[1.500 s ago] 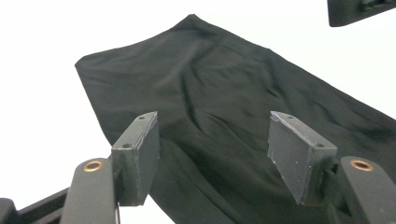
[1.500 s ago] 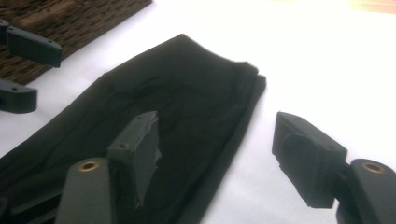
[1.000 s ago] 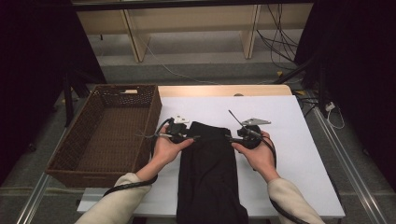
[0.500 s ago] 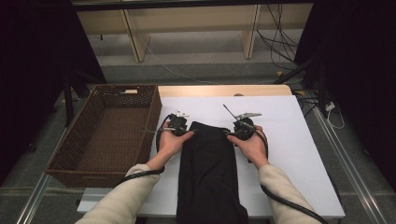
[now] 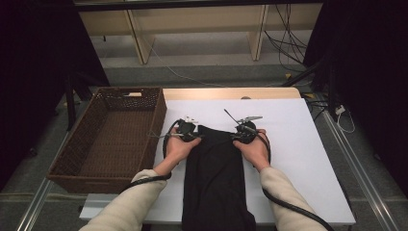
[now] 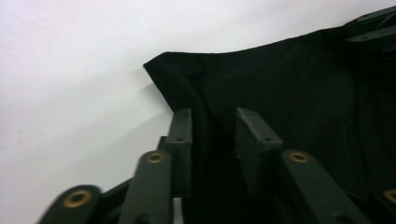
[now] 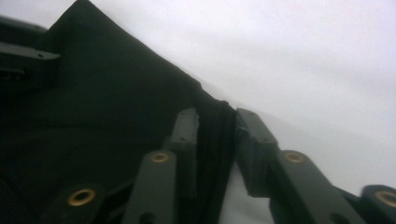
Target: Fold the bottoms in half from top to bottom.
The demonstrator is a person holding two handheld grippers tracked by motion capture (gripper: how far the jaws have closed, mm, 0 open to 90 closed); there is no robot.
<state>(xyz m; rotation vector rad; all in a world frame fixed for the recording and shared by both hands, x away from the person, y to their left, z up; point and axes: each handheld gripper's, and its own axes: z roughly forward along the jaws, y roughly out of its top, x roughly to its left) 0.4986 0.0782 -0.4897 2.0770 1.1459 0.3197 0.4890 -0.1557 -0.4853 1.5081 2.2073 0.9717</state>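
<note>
A black cloth (image 5: 214, 178) lies lengthwise on the white table (image 5: 298, 144), its near end hanging over the front edge. My left gripper (image 5: 194, 136) is at the cloth's far left corner and my right gripper (image 5: 236, 137) at its far right corner. In the left gripper view the cloth's (image 6: 289, 93) edge fold sits between the jaws of the left gripper (image 6: 212, 127). In the right gripper view a bunched ridge of the cloth (image 7: 116, 93) fills the gap of the right gripper (image 7: 215, 126). Both pairs of jaws have just been closing onto the cloth.
A brown wicker basket (image 5: 159, 118) stands at the table's left side, close to my left hand. A wooden strip (image 5: 231, 93) runs along the table's far edge. Loose cables (image 5: 337, 115) lie beyond the table's right edge.
Both hands have slid to the cloth's far corners, the right one moving inward to the left. The jaws of both grippers have narrowed around the cloth's edges.
</note>
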